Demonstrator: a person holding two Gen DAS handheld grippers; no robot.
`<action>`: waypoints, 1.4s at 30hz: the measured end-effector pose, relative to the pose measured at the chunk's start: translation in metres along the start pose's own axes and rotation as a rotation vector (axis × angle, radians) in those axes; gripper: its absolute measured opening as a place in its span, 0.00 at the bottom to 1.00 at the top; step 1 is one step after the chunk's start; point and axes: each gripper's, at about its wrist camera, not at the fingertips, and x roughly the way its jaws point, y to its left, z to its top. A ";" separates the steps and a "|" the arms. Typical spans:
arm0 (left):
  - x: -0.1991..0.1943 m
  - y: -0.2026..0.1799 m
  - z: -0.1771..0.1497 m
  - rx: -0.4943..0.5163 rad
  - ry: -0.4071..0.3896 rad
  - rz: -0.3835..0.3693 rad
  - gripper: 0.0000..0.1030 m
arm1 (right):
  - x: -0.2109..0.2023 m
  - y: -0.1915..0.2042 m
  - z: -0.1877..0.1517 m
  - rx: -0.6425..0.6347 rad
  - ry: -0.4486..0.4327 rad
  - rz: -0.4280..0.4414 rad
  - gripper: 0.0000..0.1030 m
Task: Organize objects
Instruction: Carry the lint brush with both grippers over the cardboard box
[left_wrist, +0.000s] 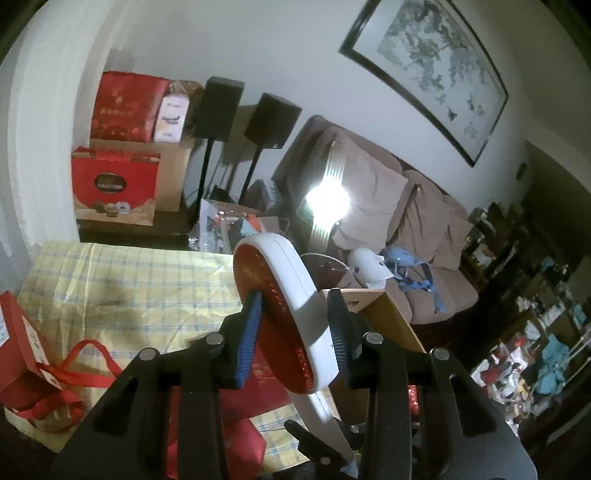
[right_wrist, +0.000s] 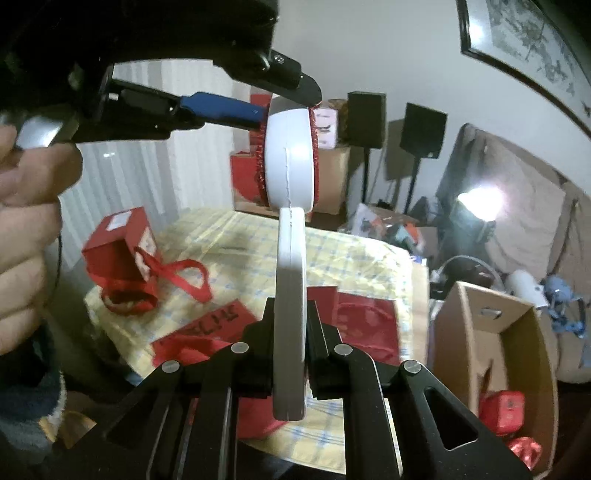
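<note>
The object was a white paddle-shaped item (right_wrist: 290, 173) with a round head faced in red glitter and a long flat handle. It was held in the air above the tabletop (right_wrist: 347, 251), which was covered with a yellow checked cloth.

The right claw (right_wrist: 290, 373) was closed almost fully on the lower part of the handle, with both pads against its flat sides. The left claw (left_wrist: 291, 325) was partly closed across the round head: one blue pad (left_wrist: 249, 332) lay on the red glitter face, and the other sat at the white rim. In the right wrist view, the left claw reached the head from the upper left, and a hand (right_wrist: 26, 221) gripped its body.

On the tabletop below the paddle lay flat red paper pieces (right_wrist: 365, 325). To the left of the paddle stood a red gift bag (right_wrist: 122, 251) with ribbon handles. To the right of the tabletop stood an open cardboard box (right_wrist: 491, 339) containing red items.
</note>
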 end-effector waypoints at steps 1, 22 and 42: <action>0.001 -0.003 0.000 0.003 -0.001 -0.003 0.32 | -0.001 -0.002 0.000 -0.004 -0.002 -0.011 0.12; 0.046 -0.095 0.000 0.082 0.002 -0.094 0.30 | -0.038 -0.084 -0.019 0.007 -0.041 -0.155 0.12; 0.094 -0.209 -0.018 0.243 0.041 -0.128 0.30 | -0.069 -0.174 -0.057 0.105 -0.103 -0.206 0.12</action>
